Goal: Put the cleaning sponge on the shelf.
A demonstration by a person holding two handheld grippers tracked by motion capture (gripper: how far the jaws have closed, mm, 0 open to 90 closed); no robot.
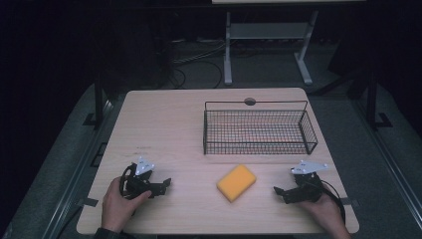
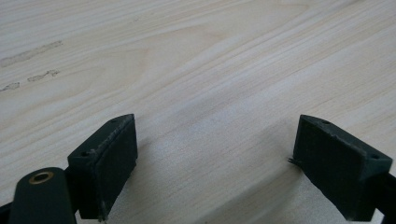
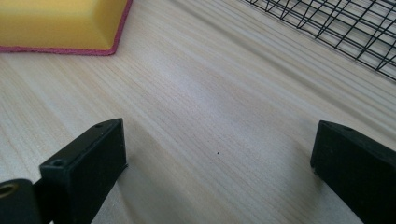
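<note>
A yellow sponge (image 1: 236,182) with a reddish underside lies flat on the wooden table (image 1: 169,124), between the two hands. In the right gripper view the sponge (image 3: 60,23) fills the upper left corner. My left gripper (image 1: 166,184) rests low near the table's front left, held by a hand, jaws wide apart over bare wood (image 2: 215,135). My right gripper (image 1: 278,191) sits at the front right, pointing toward the sponge, jaws wide apart with nothing between them (image 3: 217,144).
A black wire basket (image 1: 259,130) stands behind the sponge at the back right of the table; its mesh (image 3: 336,28) crosses the right gripper view's top right. A white table frame (image 1: 268,45) and cables lie on the dark floor beyond.
</note>
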